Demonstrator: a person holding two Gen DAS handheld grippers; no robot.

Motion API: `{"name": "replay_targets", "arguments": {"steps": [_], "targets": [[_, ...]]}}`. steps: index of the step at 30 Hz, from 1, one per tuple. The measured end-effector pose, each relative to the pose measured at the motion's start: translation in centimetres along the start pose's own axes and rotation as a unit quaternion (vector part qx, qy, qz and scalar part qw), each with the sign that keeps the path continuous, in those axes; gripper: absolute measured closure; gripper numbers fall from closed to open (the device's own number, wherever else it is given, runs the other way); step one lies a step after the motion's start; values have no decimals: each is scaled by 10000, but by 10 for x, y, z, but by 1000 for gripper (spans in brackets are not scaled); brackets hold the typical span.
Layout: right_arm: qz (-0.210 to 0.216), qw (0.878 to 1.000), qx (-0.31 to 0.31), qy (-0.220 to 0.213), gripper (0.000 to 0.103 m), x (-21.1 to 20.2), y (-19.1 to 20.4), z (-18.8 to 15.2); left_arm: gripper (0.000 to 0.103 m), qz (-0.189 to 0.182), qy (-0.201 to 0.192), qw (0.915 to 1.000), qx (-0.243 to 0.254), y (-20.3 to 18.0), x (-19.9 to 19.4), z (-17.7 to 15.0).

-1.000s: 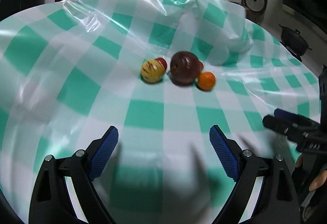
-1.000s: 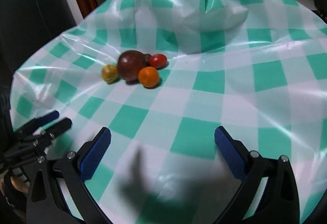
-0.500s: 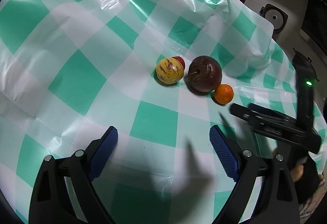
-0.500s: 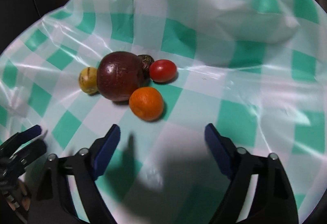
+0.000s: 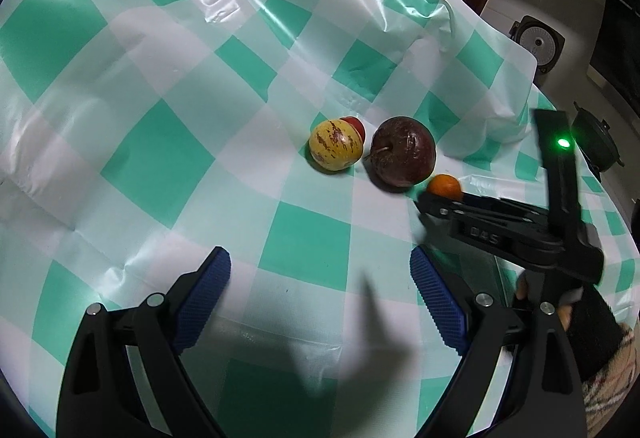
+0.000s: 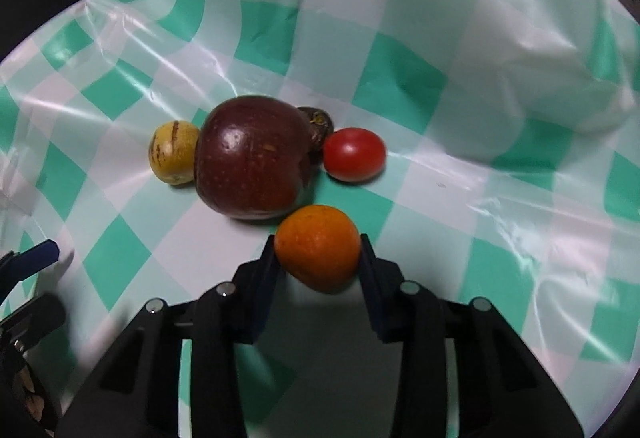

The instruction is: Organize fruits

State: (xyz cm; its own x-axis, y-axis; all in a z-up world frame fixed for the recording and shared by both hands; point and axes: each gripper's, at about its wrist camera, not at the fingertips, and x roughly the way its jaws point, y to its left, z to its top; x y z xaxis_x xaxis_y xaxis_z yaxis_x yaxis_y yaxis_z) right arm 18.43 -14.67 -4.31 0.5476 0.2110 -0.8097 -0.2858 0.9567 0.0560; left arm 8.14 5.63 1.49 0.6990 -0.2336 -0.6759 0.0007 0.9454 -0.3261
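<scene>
Your right gripper (image 6: 319, 258) clasps the small, round, dimpled orange (image 6: 319, 246) between its ribbed blue pads, low over the glossy, wrinkled green-and-white checked plastic cloth (image 6: 420, 86) on the tabletop. Just beyond it sit a smooth dark-red apple (image 6: 252, 158), a streaked yellow fruit (image 6: 172, 152) and a shiny red tomato (image 6: 354, 154). Your left gripper (image 5: 320, 290) hangs spread wide, holding nothing. The right gripper's black arm reads "045".
</scene>
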Motion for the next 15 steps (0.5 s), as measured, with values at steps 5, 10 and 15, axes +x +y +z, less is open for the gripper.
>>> {"name": "replay_targets", "arguments": {"steps": [5,10,15], "targets": [[-38,9948,914,-442,64,-37,-28,-30,15,-20,39,10000,20,0,1,1],[-12,9765,1892,-1030,64,-58,-66,-50,15,-157,279,9993,170,-5,8,1],[134,9693,2159,-1166,64,-57,-80,-51,15,-53,573,9970,511,-11,35,23]]}}
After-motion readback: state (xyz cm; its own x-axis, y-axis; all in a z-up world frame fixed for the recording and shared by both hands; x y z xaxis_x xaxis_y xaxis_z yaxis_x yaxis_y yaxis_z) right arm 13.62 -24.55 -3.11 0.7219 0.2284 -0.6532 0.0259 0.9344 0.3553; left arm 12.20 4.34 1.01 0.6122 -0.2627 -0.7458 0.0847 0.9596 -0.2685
